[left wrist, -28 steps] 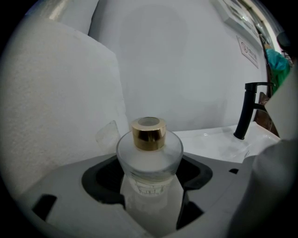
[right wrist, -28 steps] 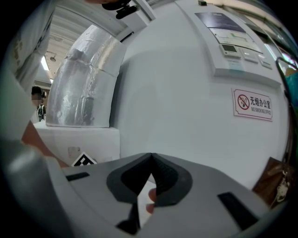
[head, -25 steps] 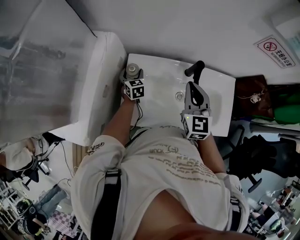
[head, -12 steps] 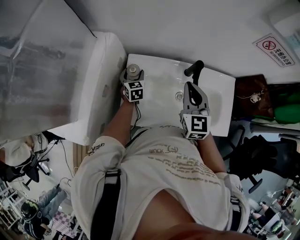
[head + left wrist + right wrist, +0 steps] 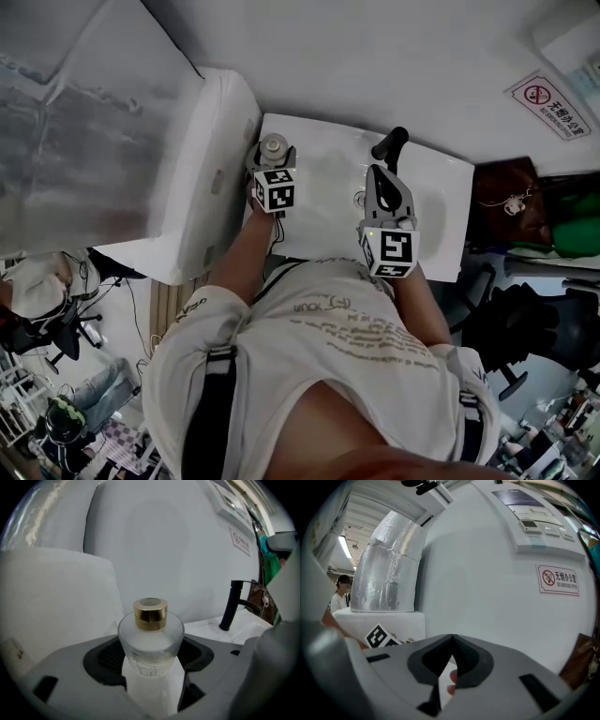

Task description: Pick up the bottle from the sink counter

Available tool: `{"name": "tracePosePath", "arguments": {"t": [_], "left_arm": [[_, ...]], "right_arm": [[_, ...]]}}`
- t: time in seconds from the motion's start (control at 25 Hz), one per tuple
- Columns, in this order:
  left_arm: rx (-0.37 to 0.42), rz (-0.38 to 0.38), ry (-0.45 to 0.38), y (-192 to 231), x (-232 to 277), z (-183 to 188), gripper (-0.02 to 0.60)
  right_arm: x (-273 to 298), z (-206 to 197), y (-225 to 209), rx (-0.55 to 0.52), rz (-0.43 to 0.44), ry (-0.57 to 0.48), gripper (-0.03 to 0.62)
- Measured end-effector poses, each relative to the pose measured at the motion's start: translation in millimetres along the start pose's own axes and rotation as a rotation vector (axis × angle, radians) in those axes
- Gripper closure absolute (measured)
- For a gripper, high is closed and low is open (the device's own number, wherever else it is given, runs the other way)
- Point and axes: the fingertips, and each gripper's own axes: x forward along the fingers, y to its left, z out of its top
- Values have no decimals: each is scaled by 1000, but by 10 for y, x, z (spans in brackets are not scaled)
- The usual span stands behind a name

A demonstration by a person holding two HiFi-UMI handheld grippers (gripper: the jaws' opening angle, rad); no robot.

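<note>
A frosted glass bottle (image 5: 150, 634) with a gold cap stands upright between the jaws of my left gripper (image 5: 151, 660), which is shut on its body. In the head view the bottle (image 5: 273, 146) is at the far left corner of the white sink counter (image 5: 323, 169), just beyond my left gripper (image 5: 273, 167). Its base is hidden, so I cannot tell whether it rests on the counter. My right gripper (image 5: 387, 180) hovers over the basin near the drain, and its jaws (image 5: 451, 641) meet at the tips with nothing between them.
A black faucet (image 5: 390, 147) (image 5: 233, 604) rises at the back of the sink, right of the bottle. A white cabinet (image 5: 211, 169) and a foil-wrapped duct (image 5: 84, 122) stand to the left. A no-smoking sign (image 5: 558, 579) hangs on the wall. A person (image 5: 340, 595) stands far left.
The head view has shifted slightly. Both grippers stay almost where they were over the sink, the left one still closed on the bottle.
</note>
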Motion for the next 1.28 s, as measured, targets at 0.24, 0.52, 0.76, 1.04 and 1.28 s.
{"name": "tracePosePath", "arguments": {"t": [0.24, 0.52, 0.76, 1.04, 1.28], "left_arm": [[3, -2, -40, -65, -359, 306, 242], [17, -37, -38, -158, -759, 519, 242], [12, -40, -73, -262, -1053, 762, 242], [14, -48, -94, -442, -1271, 895, 242], [11, -46, -104, -524, -1374, 943, 242]], "right_arm": [[89, 19, 58, 25, 36, -17, 574], [217, 4, 71, 104, 36, -30, 574], [347, -31, 83, 84, 6, -9, 574], [362, 8, 193, 76, 67, -27, 574], [319, -25, 241, 92, 103, -29, 574]]}}
